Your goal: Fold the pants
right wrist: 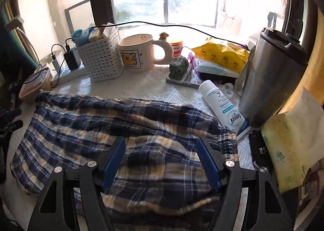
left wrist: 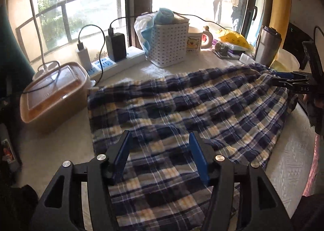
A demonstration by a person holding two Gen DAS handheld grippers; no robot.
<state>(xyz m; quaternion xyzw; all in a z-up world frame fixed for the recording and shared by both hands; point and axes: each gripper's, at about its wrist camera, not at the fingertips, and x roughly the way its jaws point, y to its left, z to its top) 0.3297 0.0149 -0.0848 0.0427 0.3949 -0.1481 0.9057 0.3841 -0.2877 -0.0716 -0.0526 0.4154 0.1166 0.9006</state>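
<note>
I see the plaid pants point(left wrist: 182, 109) spread flat across the middle of the bench point(left wrist: 60, 146), waistband at my right. My left gripper point(left wrist: 160, 156) hangs over the near cloth at six o'clock, jaws released, nothing between them but fabric below. My right gripper point(right wrist: 162, 162) hovers over the waistband end, jaws released too, gripping nothing. From the right wrist view, a white bottle point(right wrist: 222, 105) lies at two o'clock, its end just beside the waistband, and a steel tumbler point(right wrist: 273, 77) stands past it. A white basket point(right wrist: 101, 59) sits at eleven o'clock, a mug point(right wrist: 139, 53) beside it.
</note>
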